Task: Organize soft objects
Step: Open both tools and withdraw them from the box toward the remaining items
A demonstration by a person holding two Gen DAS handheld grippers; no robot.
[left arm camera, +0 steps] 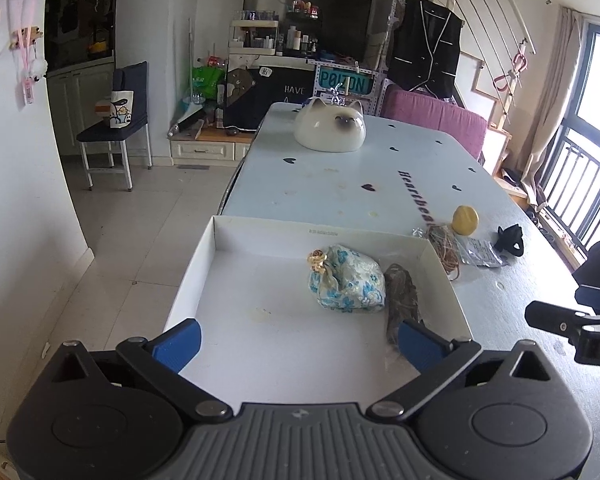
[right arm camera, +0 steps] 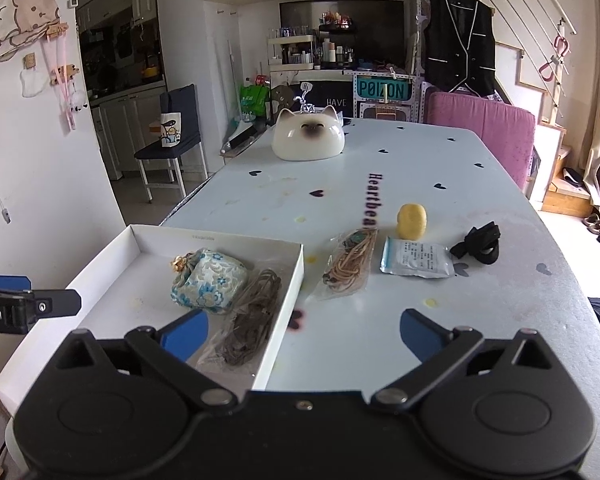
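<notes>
Sorting's underway: floral pouch (right arm camera: 209, 282) & dark cord bundle (right arm camera: 252, 320) are sitting by the white box's (right arm camera: 288, 292) right wall. Both grippers are hanging wide open, empty: left gripper (left arm camera: 296, 340) over the box, right gripper (right arm camera: 304, 330) straddling its right wall. Next pick is probably the bagged tan cord (right arm camera: 350, 264) just beside that wall. Beyond: yellow ball (right arm camera: 411, 221), foil packet (right arm camera: 414, 262), black strap (right arm camera: 478, 244), maybe elastic. Cat ornament (right arm camera: 308, 138) is at the table's (right arm camera: 500, 300) far edge, not interfering.

Floral pouch (left arm camera: 346, 279) inside white box (left arm camera: 204, 264)
</notes>
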